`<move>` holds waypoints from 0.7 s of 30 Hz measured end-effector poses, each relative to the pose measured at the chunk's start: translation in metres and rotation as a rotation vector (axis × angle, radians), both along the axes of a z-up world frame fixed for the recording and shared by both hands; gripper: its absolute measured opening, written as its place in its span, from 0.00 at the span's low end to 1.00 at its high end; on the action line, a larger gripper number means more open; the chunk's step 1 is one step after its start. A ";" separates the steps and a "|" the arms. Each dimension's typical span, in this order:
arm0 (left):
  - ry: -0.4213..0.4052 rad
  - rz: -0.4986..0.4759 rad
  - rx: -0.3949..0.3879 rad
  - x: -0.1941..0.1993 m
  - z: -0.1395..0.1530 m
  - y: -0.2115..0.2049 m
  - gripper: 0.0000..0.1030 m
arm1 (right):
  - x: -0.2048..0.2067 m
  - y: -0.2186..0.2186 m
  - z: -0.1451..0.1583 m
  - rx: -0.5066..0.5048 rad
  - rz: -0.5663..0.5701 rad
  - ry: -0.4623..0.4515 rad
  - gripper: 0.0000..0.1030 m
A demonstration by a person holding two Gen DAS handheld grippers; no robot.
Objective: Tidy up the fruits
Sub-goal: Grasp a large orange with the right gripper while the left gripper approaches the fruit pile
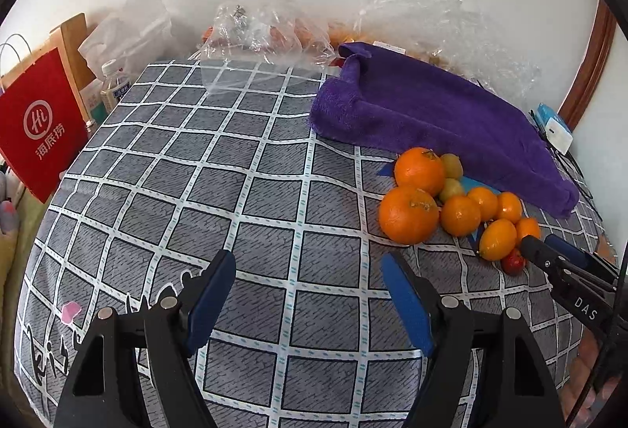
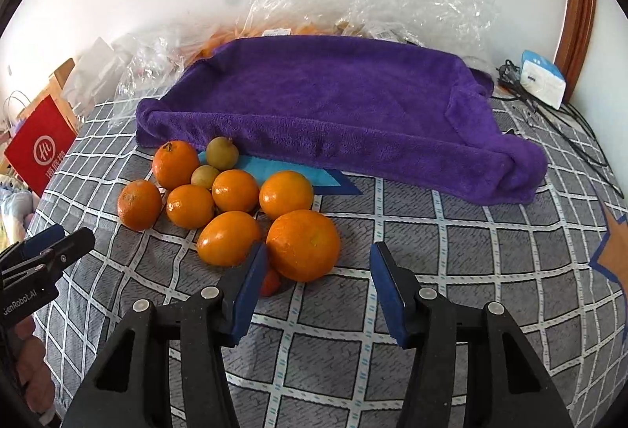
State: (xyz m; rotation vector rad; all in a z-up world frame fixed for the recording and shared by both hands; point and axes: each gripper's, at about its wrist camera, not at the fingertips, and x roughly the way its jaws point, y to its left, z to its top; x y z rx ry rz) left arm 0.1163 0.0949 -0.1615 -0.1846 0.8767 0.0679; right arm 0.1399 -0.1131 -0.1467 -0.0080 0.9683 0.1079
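Over the table, left wrist view: the left gripper (image 1: 308, 271) hangs above bare checked tablecloth (image 1: 235, 192), jaws spread wide, nothing between them.
Fruit pile: oranges (image 1: 408, 216) and smaller orange fruits sit in a tight cluster to the right of the gripper, well apart from it, on the cloth just in front of the purple towel (image 1: 431, 106).
Green fruits: two small yellow-green ones (image 1: 451, 165) are tucked behind the biggest oranges.
Red fruit: a small red fruit (image 1: 514, 262) lies at the near right edge of the pile, just beside the tip of the right gripper (image 1: 543, 245), which enters from the right; its jaws look parted here, though the edge of the lens blurs them.
Background: clear plastic bags (image 1: 267, 31) along the wall, a red paper bag (image 1: 39, 129) at far left.

Right wrist view, tongs: the right gripper (image 2: 318, 259) is spread open, holding nothing; its left finger (image 2: 247, 290) stands beside the nearest big orange (image 2: 303, 245) and partly covers the red fruit (image 2: 271, 282).
Pile: the rest of the oranges (image 2: 235, 191) spread back and left toward the towel (image 2: 333, 106), which is draped over something boxy.
Blue paper: a blue sheet (image 2: 282, 171) pokes out under the towel's front edge.
Left tongs: the left gripper (image 2: 59, 241) shows at the left margin, beside the pile.
Far right: a white and blue box (image 2: 543, 78) with black cables.
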 end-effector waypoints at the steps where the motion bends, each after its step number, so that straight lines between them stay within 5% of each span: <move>1: 0.000 -0.002 0.000 0.001 0.000 0.000 0.73 | 0.001 0.001 0.000 0.002 0.000 -0.001 0.52; 7: 0.009 -0.012 0.009 0.005 -0.002 -0.006 0.73 | 0.013 0.002 -0.004 0.012 0.002 0.015 0.51; 10: 0.009 -0.012 0.016 0.006 -0.003 -0.009 0.73 | 0.017 0.001 -0.009 0.033 0.018 0.042 0.40; 21: 0.024 -0.034 0.008 0.007 -0.004 -0.015 0.73 | 0.007 -0.011 -0.007 0.022 -0.004 0.025 0.39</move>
